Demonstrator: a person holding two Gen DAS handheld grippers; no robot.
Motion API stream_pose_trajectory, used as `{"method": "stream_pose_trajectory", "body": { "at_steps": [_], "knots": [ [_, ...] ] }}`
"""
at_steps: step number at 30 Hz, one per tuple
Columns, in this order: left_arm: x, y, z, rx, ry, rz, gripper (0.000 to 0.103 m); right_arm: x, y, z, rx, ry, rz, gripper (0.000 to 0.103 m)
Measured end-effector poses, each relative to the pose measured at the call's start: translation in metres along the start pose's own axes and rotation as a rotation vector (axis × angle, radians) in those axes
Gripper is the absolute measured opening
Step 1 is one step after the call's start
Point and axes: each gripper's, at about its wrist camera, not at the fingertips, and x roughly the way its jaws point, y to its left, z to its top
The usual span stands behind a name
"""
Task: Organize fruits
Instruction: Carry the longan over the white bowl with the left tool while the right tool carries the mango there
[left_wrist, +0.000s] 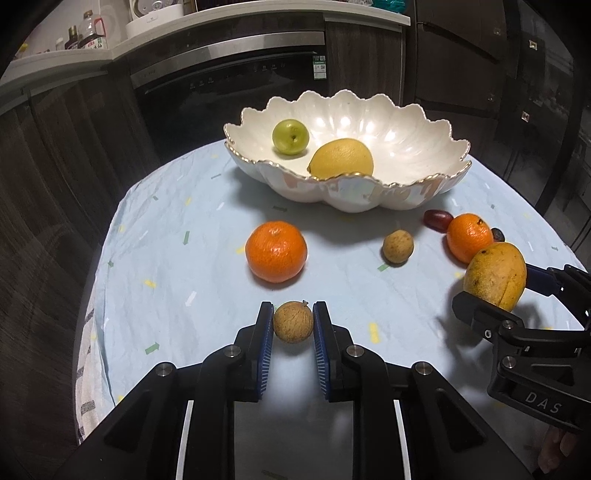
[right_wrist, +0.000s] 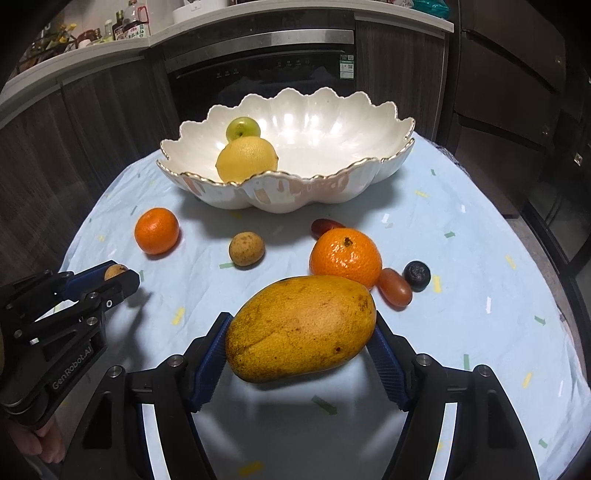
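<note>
Left gripper (left_wrist: 293, 321) pinches the small brown fruit (left_wrist: 293, 322) — light, thin-shelled; right gripper (right_wrist: 301, 332) clamps the mango (right_wrist: 301, 328) end to end — heavy, soft-skinned, likely slippery.

Both wrist views face the bowl (left_wrist: 347, 173) from close by.

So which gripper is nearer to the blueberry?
Right. The right gripper, holding the mango, is just in front of the blueberry; the left gripper is far across the table, holding a longan.
</note>
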Motion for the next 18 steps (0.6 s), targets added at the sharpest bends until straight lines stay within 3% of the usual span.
{"method": "stream_pose_trajectory", "body": {
  "at_steps": [18],
  "knots": [
    [-0.025,-0.016,0.02,0.0,-0.043,-0.016,0.022,-0.029,-0.016,0.019,-0.001,-0.07,0.006,0.072]
  ]
}}
